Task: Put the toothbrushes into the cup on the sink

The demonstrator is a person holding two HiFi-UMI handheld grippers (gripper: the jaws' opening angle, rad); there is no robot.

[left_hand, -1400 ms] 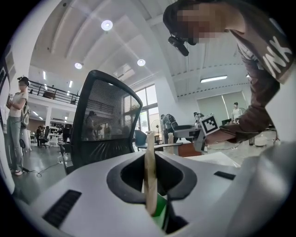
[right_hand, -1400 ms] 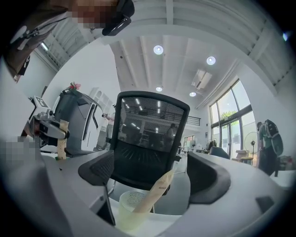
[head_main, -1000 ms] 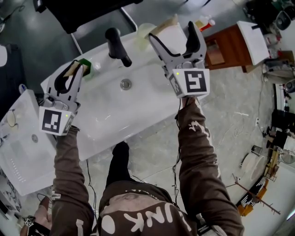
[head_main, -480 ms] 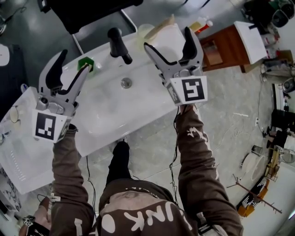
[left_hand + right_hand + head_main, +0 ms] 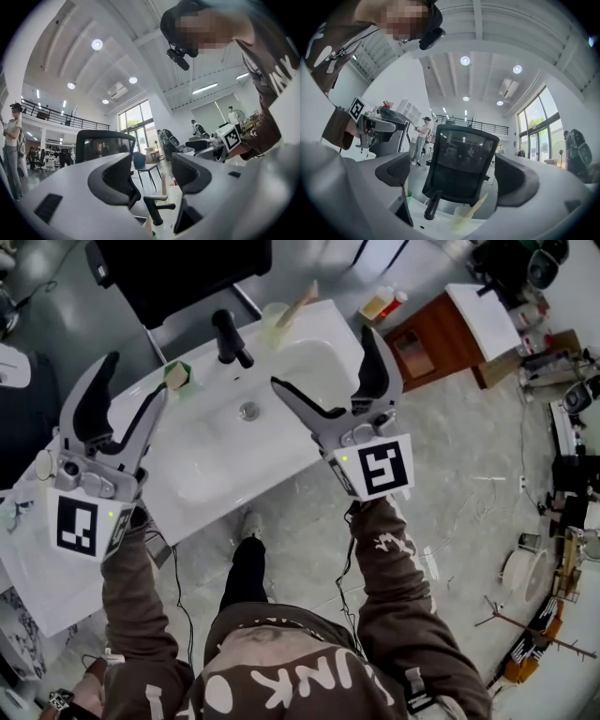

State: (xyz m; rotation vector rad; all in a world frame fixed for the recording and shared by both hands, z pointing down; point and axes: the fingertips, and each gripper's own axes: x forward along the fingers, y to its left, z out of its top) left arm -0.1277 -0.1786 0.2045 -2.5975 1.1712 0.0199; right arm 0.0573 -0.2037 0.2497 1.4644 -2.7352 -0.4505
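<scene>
A pale translucent cup stands on the white sink's back rim, right of the black faucet. A beige toothbrush leans in it. The right gripper view shows the same cup and toothbrush. Left of the faucet sits a small green cup with something beige in its top. My left gripper is open and empty, raised over the sink's left side. My right gripper hovers above the basin's right side; its jaws are opening with nothing between them.
A black office chair stands behind the sink. At the right is a wooden cabinet with bottles beside it. A white unit adjoins the sink's left. The person's leg is below the sink's front.
My left gripper opened off the beige thing at the green cup. Both grippers have drawn back from the sink's rear rim toward the person. The view shifted.
</scene>
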